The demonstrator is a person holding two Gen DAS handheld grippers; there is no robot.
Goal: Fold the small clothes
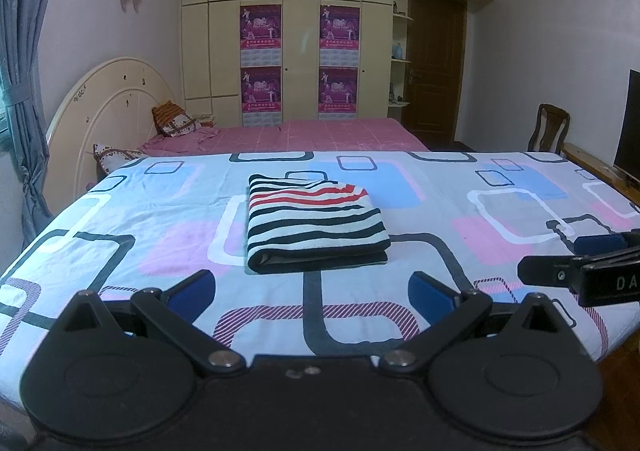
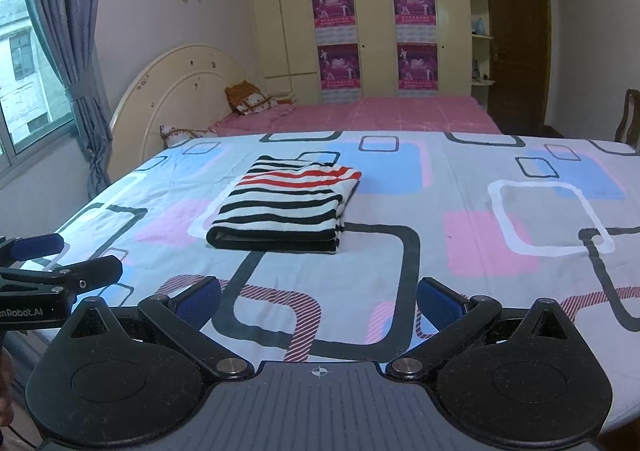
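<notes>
A small striped garment (image 1: 316, 223), white with black and red stripes, lies folded into a neat rectangle on the patterned sheet (image 1: 120, 251). The right wrist view shows the same folded garment (image 2: 286, 209) further off to the left. My left gripper (image 1: 312, 293) is open just short of its near edge, blue pads wide apart and nothing between them. My right gripper (image 2: 320, 305) is open too, above the sheet (image 2: 460, 251), holding nothing. Each gripper shows at the other view's side: the right gripper (image 1: 576, 259) at the right edge, the left gripper (image 2: 60, 259) at the left edge.
The sheet covers a raised flat surface whose near edge runs under both grippers. Behind it is a pink bed (image 1: 320, 133) with pillows and a cream headboard (image 1: 108, 111). A wardrobe (image 1: 288, 31), door, chair (image 1: 550, 127) and dark screen (image 1: 628, 127) lie beyond.
</notes>
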